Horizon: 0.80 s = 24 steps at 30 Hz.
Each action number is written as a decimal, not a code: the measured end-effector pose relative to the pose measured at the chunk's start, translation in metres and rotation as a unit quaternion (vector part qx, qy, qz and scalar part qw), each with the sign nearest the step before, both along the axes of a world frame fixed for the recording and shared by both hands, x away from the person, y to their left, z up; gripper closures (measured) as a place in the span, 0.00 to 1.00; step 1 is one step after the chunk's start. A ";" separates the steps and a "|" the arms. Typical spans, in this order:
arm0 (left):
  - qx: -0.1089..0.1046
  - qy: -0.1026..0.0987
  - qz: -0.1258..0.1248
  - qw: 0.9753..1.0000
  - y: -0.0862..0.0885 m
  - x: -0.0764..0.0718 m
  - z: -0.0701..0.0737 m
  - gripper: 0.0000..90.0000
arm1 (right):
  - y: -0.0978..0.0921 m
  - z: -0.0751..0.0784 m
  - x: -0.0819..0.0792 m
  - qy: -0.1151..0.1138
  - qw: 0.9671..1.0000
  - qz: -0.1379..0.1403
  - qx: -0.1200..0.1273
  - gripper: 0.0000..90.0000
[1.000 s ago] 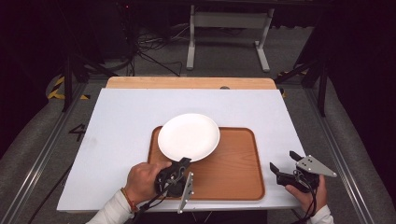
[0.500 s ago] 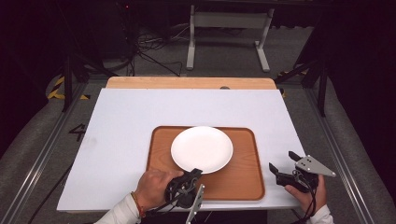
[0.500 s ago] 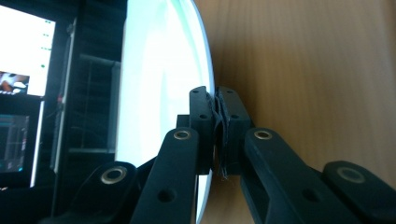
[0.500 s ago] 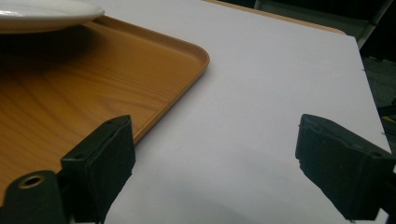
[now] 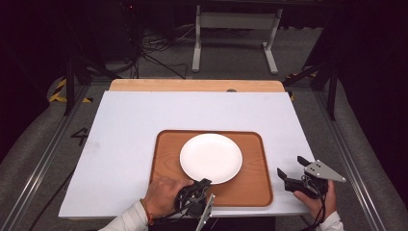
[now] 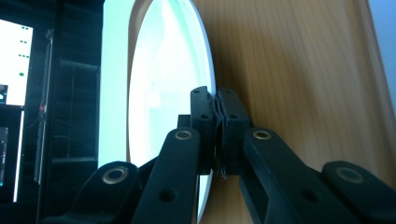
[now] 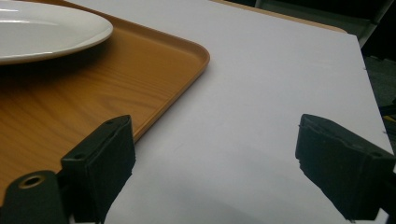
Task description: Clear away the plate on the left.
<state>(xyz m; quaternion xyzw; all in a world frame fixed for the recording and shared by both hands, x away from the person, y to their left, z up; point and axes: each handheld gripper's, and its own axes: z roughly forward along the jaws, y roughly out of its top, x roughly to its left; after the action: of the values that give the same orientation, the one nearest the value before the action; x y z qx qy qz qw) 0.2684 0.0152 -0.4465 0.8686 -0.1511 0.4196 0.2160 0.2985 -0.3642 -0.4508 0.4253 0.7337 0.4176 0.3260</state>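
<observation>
The left gripper [image 5: 202, 185] pinches the near rim of the white plate [image 5: 210, 158] on the tray [image 5: 252, 185]; the right gripper [image 5: 292, 174] gapes wide, empty, at the surface's [image 5: 130, 125] near right corner.

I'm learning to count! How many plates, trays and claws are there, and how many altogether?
Plate: 1, white, lying on the tray, its near rim pinched by the left claw.
Tray: 1, brown wood.
Claws: 2, the left one and the right claw, which is open beside the tray.
Total: 4
</observation>
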 end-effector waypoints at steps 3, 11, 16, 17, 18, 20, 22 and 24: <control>-0.001 0.003 0.001 1.000 0.000 0.002 -0.002 0.97 | 0.000 0.000 0.000 0.000 1.000 0.001 0.000 0.14; -0.010 0.030 0.006 0.999 0.002 0.009 -0.006 0.95 | 0.000 0.000 0.000 0.001 1.000 0.001 -0.001 0.14; -0.015 0.056 0.011 0.998 0.005 0.012 -0.008 0.93 | 0.000 0.000 0.000 0.000 1.000 0.001 0.000 0.14; -0.017 0.062 0.011 0.998 0.006 0.012 -0.008 0.93 | 0.000 0.000 0.000 0.000 1.000 0.000 0.000 0.14; -0.017 0.068 0.010 0.997 0.006 0.013 -0.008 0.92 | 0.000 0.000 0.000 0.000 1.000 0.000 0.000 0.14; -0.018 0.076 0.009 0.997 0.007 0.013 -0.009 0.91 | 0.000 0.001 0.000 0.000 1.000 0.000 -0.001 0.14; -0.018 0.083 0.011 0.996 0.009 0.013 -0.009 0.91 | 0.001 0.001 -0.001 -0.001 1.000 0.000 -0.001 0.14; -0.023 0.091 0.013 0.995 0.010 0.013 -0.009 0.90 | 0.001 0.001 -0.001 -0.002 1.000 0.001 -0.002 0.14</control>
<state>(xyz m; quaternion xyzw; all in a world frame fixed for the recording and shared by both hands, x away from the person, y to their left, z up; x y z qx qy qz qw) 0.2813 0.0249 -0.4559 0.8997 -0.1097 0.3451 0.2436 0.2978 -0.3636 -0.4494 0.4234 0.7340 0.4174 0.3283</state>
